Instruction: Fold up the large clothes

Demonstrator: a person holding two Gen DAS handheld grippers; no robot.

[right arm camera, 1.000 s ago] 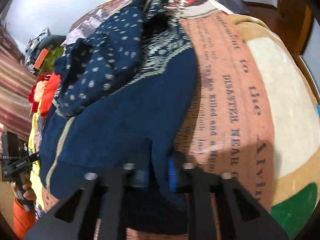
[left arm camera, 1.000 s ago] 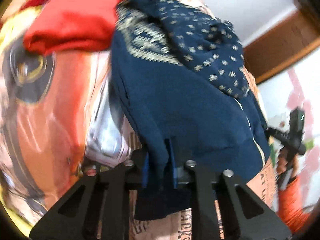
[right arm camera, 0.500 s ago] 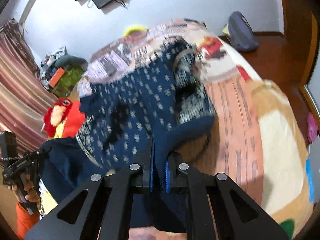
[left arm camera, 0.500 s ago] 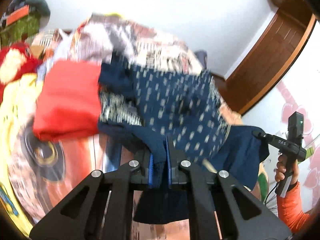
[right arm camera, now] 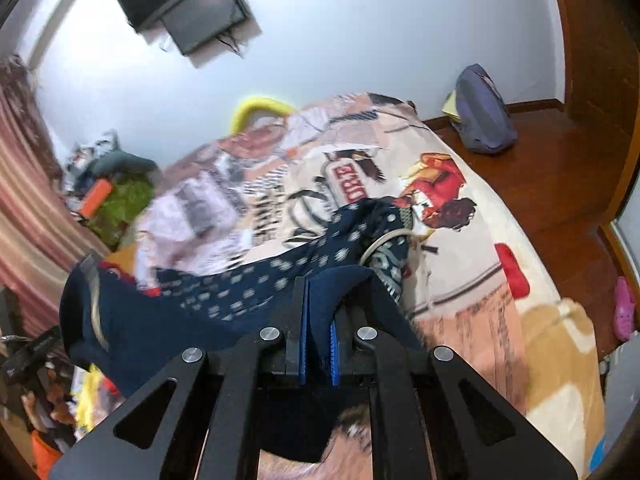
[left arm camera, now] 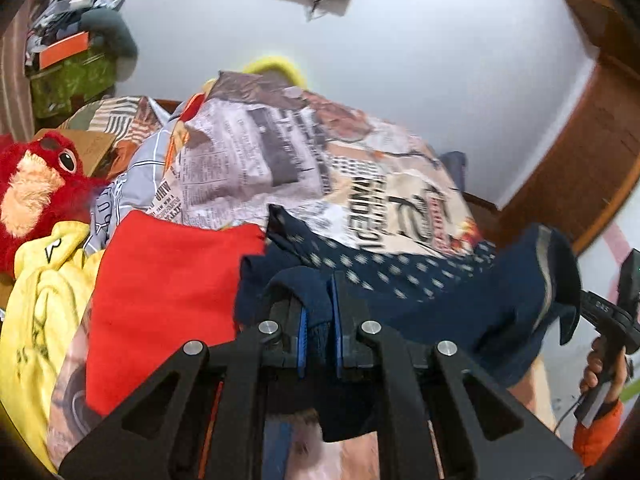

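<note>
Both tongs are clamped. My left gripper (left arm camera: pixel 320 320) has its blue pads pinched narrow on a fold of the navy blue garment with pale dotted print and patterned trim (left arm camera: pixel 400 288). My right gripper (right arm camera: pixel 318 328) is pinched the same way on another fold of that garment (right arm camera: pixel 224 296).

The garment hangs stretched between the two grippers, lifted off the bed covered by a newspaper-and-comic print sheet (right arm camera: pixel 460 264). Its far part, the patterned neckline, still trails on the sheet around the middle of the bed. A loose navy flap droops past the right gripper's side in the left wrist view.

In the left wrist view a folded red cloth (left arm camera: pixel 160 280) lies on the bed toward its left edge, just beside the garment. A yellow printed cloth (left arm camera: pixel 36 300) sits at the left edge, a red plush toy (left arm camera: pixel 36 184) beyond it.

A purple-grey bag (right arm camera: pixel 484 116) rests on the wooden floor past the bed's far right corner. A dark wall-mounted screen (right arm camera: pixel 188 0) hangs above.
</note>
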